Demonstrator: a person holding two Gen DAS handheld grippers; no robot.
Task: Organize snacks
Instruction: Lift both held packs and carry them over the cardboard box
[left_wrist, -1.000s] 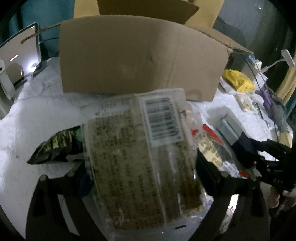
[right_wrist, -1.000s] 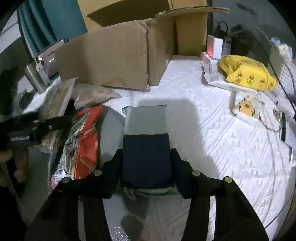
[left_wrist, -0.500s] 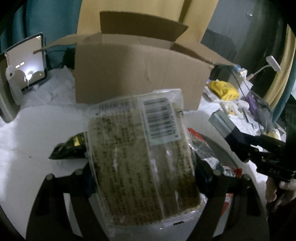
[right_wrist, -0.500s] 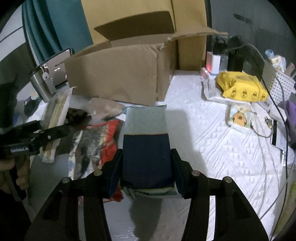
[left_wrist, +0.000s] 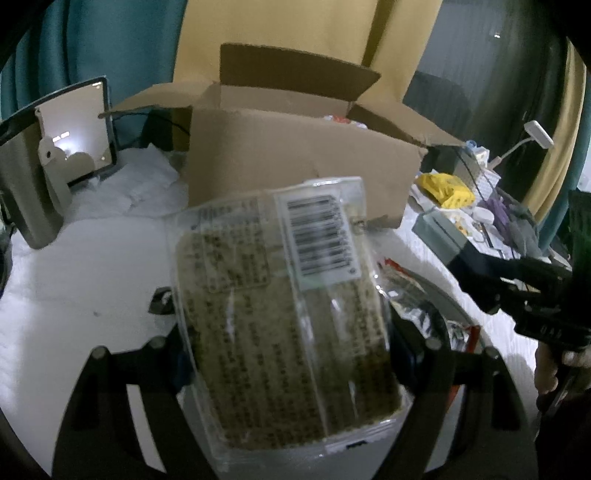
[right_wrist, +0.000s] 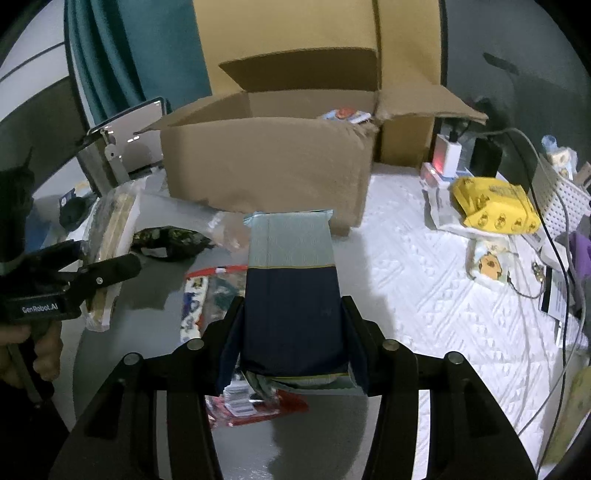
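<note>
My left gripper (left_wrist: 288, 354) is shut on a clear cracker packet (left_wrist: 284, 314) with a barcode label, held up in front of the open cardboard box (left_wrist: 295, 162). My right gripper (right_wrist: 291, 343) is shut on a navy and pale-green snack box (right_wrist: 291, 295), held above the table facing the same cardboard box (right_wrist: 266, 162). The left gripper with its packet (right_wrist: 110, 229) shows at the left of the right wrist view. The right gripper's snack box (left_wrist: 443, 232) shows at the right of the left wrist view. Some snacks (right_wrist: 347, 114) lie inside the cardboard box.
A red snack bag (right_wrist: 207, 295) and a dark green bag (right_wrist: 170, 240) lie on the grey tray (right_wrist: 122, 369) below the grippers. A yellow pack (right_wrist: 495, 206), cables and a white basket (right_wrist: 565, 199) crowd the right. A tablet (left_wrist: 77, 133) stands at the left.
Both grippers have risen with their snacks, so the box's open top and inside now show. The bags on the tray lie lower in view.
</note>
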